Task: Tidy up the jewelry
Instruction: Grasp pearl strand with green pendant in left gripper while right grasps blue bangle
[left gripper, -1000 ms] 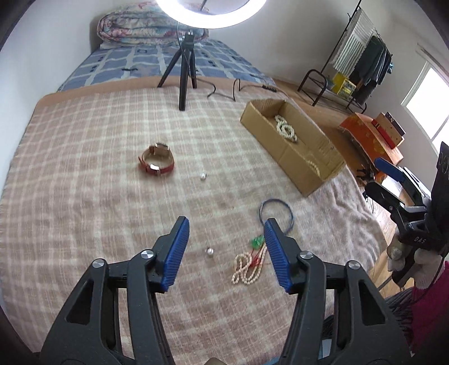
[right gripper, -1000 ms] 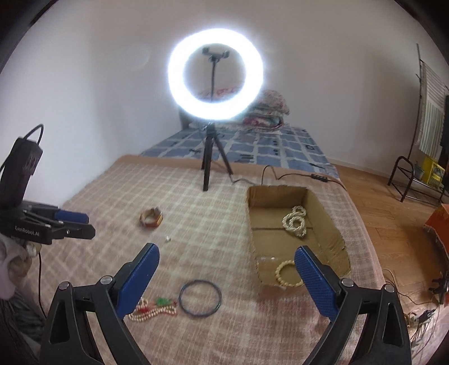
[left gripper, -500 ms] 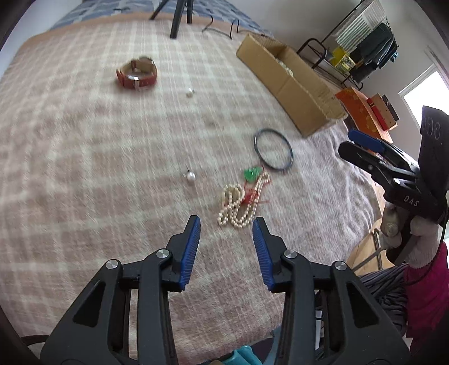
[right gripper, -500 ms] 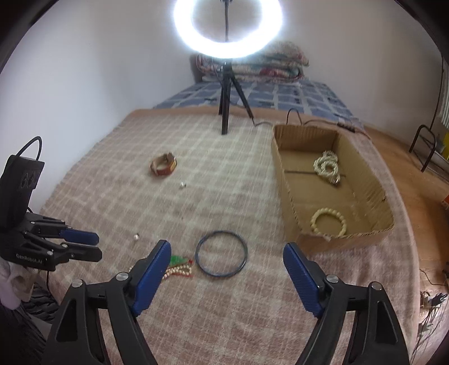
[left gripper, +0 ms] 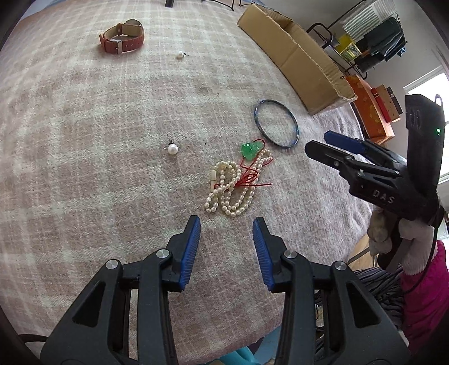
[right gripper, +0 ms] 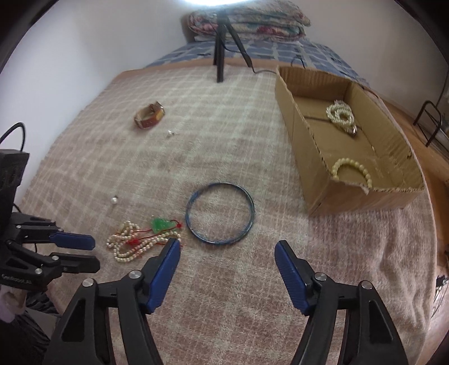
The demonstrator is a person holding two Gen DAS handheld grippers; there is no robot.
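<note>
A pearl necklace [left gripper: 233,188] with a red cord and green pendant [left gripper: 250,149] lies on the checked blanket just ahead of my open, empty left gripper [left gripper: 226,224]. It also shows in the right wrist view [right gripper: 132,243]. A blue bangle [right gripper: 220,214] lies ahead of my open, empty right gripper [right gripper: 227,247]; it also shows in the left wrist view [left gripper: 276,123]. A loose pearl [left gripper: 172,149] and a second pearl [left gripper: 179,54] lie farther off. A red-strapped watch [left gripper: 122,42] sits at the far left. The cardboard box [right gripper: 317,157] holds a bead bracelet [right gripper: 352,170] and a pearl strand [right gripper: 341,112].
A black tripod [right gripper: 221,42] stands at the blanket's far edge with a cable beside it. The bed edge runs close on the right of the box. Folded bedding [right gripper: 247,22] lies beyond. An orange box [left gripper: 370,112] and a clothes rack stand on the floor.
Both grippers have dropped lower and closer to the blanket. The left has neared the pearl necklace and the right has neared the blue bangle, with its jaws somewhat narrower.
</note>
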